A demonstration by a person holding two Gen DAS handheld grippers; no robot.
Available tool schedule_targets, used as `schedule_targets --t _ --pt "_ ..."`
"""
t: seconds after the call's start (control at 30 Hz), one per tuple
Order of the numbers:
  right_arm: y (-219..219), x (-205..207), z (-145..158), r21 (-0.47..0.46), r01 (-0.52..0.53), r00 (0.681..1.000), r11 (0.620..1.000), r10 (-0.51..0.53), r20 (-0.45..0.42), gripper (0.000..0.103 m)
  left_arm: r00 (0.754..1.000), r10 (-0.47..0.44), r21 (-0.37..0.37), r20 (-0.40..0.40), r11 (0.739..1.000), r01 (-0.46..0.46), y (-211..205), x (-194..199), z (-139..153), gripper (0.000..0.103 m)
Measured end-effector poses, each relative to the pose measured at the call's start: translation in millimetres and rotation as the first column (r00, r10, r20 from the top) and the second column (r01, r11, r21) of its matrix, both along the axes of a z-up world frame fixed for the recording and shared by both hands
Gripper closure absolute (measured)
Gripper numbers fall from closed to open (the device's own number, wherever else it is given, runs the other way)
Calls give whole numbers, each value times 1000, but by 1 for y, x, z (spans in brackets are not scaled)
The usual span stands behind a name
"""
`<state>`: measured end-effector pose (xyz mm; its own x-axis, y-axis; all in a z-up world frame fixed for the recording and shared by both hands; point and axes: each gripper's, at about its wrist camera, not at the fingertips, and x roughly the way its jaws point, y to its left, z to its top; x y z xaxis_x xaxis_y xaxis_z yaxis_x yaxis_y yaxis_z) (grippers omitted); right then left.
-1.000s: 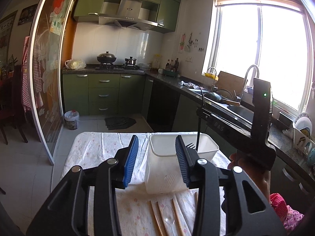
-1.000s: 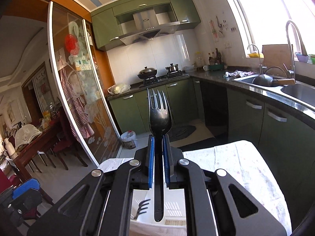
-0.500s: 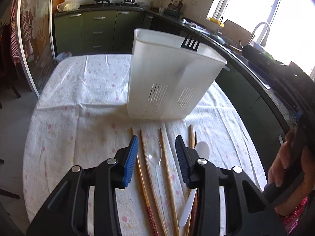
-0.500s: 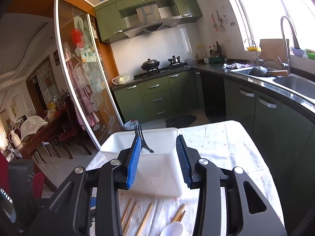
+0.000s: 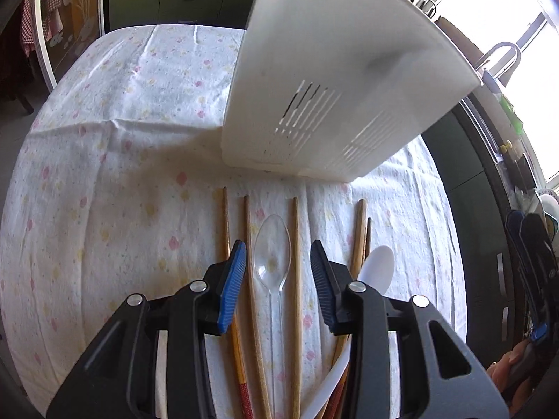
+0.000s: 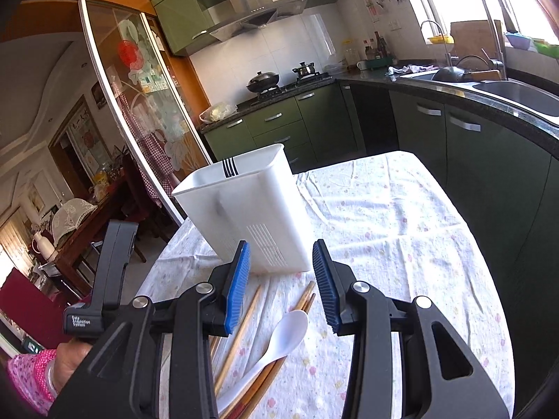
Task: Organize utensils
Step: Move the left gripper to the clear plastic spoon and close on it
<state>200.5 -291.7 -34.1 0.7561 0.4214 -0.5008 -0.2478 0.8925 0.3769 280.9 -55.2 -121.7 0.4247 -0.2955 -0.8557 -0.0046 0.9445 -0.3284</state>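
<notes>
A white slotted utensil holder [image 5: 335,80] stands on the floral tablecloth [image 5: 115,160]; it also shows in the right wrist view [image 6: 244,209], with black fork tines [image 6: 229,167] sticking up inside. In front of it lie a clear plastic spoon [image 5: 272,258], several wooden chopsticks [image 5: 296,279] and a white spoon [image 5: 375,269], which also shows in the right wrist view [image 6: 279,338]. My left gripper [image 5: 278,272] is open, low over the clear spoon, one finger either side of its bowl. My right gripper [image 6: 281,276] is open and empty, above the white spoon and chopsticks [image 6: 241,328].
The table's right edge runs beside dark green cabinets [image 6: 489,160] and a sink counter [image 6: 506,90]. A sliding glass door [image 6: 139,111] and a dining room lie to the left. The left hand's gripper body [image 6: 108,279] shows at the left of the right wrist view.
My right gripper let the black fork go into the holder and drew back, open. My left gripper dropped down and forward over the clear spoon.
</notes>
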Motion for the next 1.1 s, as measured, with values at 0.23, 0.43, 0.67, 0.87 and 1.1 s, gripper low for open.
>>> schedule_targets --t 0.23,0.43,0.67,0.87,1.1 --pt "1 2 -2 0 -1 1000 1000 1 -16 64 999 -34 -50 1 998 34 2 16 -11 70" --pt "7 7 1 0 -8 1000 1000 8 -26 64 997 -83 -56 -3 995 82 -7 22 -10 76" --pt "9 8 -5 1 -22 998 1000 22 -52 64 992 -117 -93 -53 989 112 -18 21 -19 85" --pt "5 9 -14 13 -22 997 1000 22 -79 64 985 -140 -156 -100 980 123 -22 13 -23 85" --pt "5 8 -14 9 -29 996 1000 30 -84 64 977 -184 -120 -107 978 171 -29 5 -13 85"
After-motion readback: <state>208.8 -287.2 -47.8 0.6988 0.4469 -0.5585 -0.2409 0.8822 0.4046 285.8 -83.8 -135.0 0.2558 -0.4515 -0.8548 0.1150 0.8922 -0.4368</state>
